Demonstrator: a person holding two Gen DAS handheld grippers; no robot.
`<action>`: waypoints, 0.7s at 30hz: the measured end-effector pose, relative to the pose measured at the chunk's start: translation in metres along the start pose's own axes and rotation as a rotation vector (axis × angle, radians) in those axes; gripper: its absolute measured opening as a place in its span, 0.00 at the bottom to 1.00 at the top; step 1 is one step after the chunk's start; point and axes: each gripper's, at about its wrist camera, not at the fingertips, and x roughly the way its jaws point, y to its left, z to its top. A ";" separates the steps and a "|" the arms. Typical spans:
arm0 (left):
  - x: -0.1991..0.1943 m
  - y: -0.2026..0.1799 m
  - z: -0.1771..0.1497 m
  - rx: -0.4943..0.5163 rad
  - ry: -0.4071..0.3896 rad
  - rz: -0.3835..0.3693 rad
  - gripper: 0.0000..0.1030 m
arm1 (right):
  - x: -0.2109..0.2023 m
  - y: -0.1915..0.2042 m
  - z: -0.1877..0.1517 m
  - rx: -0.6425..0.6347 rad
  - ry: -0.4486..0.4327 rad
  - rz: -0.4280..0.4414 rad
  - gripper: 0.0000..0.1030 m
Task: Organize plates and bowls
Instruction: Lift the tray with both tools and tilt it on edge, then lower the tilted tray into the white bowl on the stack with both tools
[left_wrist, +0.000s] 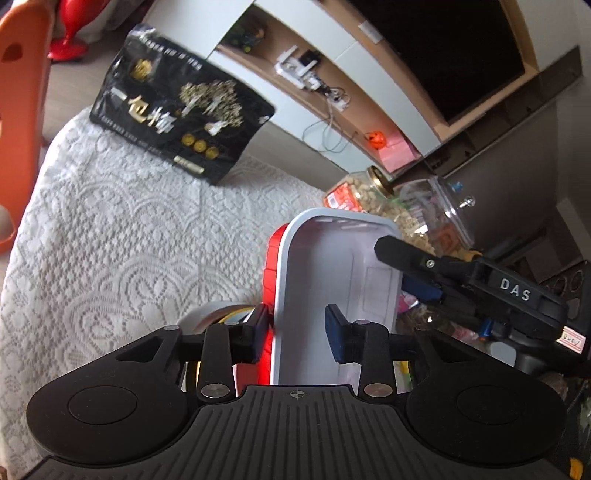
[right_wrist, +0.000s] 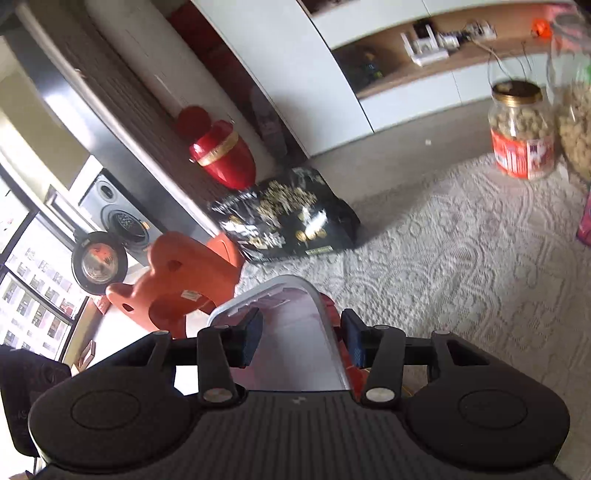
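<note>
White-and-red rectangular tray (left_wrist: 332, 280) hangs tilted above the lace-covered desk (left_wrist: 110, 240), its rims straddled by both tools: left tool (left_wrist: 295, 328) loose around one rim, right tool (right_wrist: 301, 338) likewise astride the other. Next, I judge, comes setting it down.

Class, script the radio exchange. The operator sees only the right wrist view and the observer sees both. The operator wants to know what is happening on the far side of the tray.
Operator: I only see my own tongs on one wall of the tray. Where are the others?
Observer: The left tongs straddle the opposite long wall of the tray. Their jaws stand apart with the wall between them, not clamped.
Operator: Is anything down beside that wall?
Observer: Yes. A round white-rimmed dish shows low beside the tray's red outer side, partly hidden behind the left tongs.
</note>
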 end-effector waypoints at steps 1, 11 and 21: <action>-0.007 -0.009 0.000 0.045 -0.018 -0.009 0.35 | -0.012 0.008 0.000 -0.044 -0.041 0.019 0.47; -0.023 -0.024 -0.006 0.163 0.008 0.147 0.34 | -0.028 -0.003 -0.032 -0.133 0.007 -0.162 0.46; -0.018 0.002 -0.036 0.131 0.067 0.236 0.34 | -0.017 -0.029 -0.075 -0.113 0.139 -0.199 0.47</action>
